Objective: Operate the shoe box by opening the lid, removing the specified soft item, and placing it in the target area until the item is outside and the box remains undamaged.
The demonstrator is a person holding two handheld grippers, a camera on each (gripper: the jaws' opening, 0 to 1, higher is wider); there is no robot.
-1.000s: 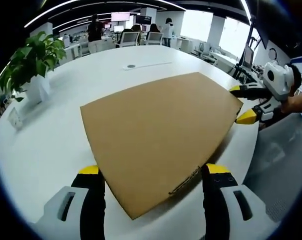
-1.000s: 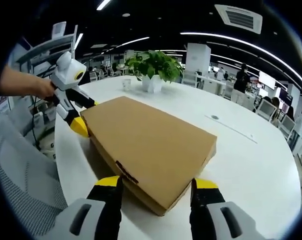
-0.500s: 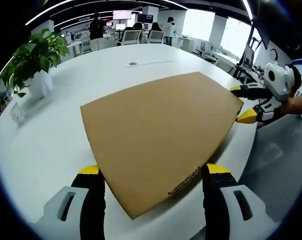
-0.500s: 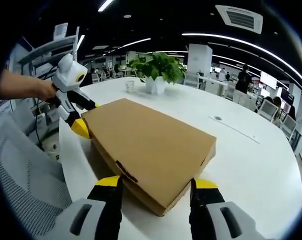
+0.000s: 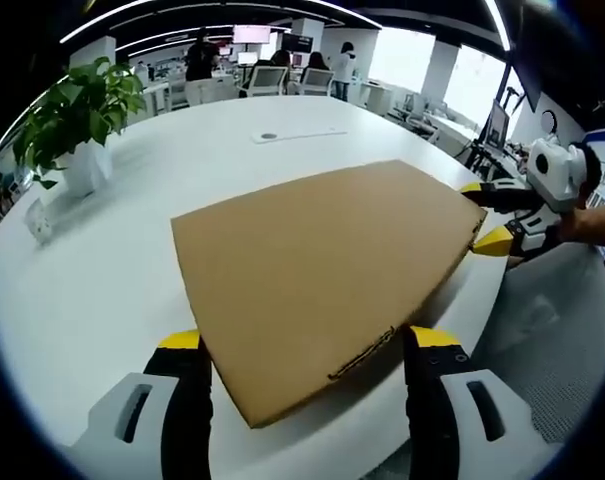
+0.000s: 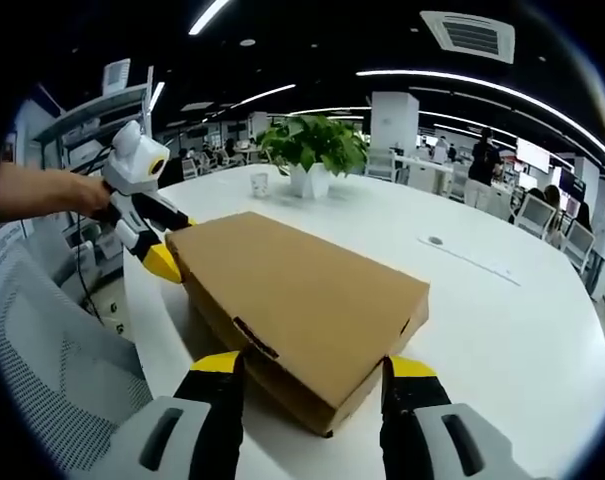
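Observation:
A flat brown cardboard box (image 5: 322,265) lies on the round white table (image 5: 112,290) with its lid down. My left gripper (image 5: 307,345) is open, its yellow-tipped jaws standing either side of the box's near corner. At the far right corner my right gripper (image 5: 482,213) shows with one jaw above the lid edge and one below. In the right gripper view the same box (image 6: 302,285) runs away from me. My right gripper (image 6: 312,368) is open astride its near corner, and the left gripper (image 6: 172,243), held by a hand (image 6: 77,190), straddles the far left corner.
A potted green plant (image 5: 77,120) (image 6: 317,150) stands on the table beyond the box, with a small cup (image 6: 259,184) beside it. A grey mesh chair (image 6: 42,340) (image 5: 562,330) sits just off the table's edge. Desks and people are far behind.
Both views have shifted slightly with the hands. The box stays shut on the table and both grippers stay open at their corners.

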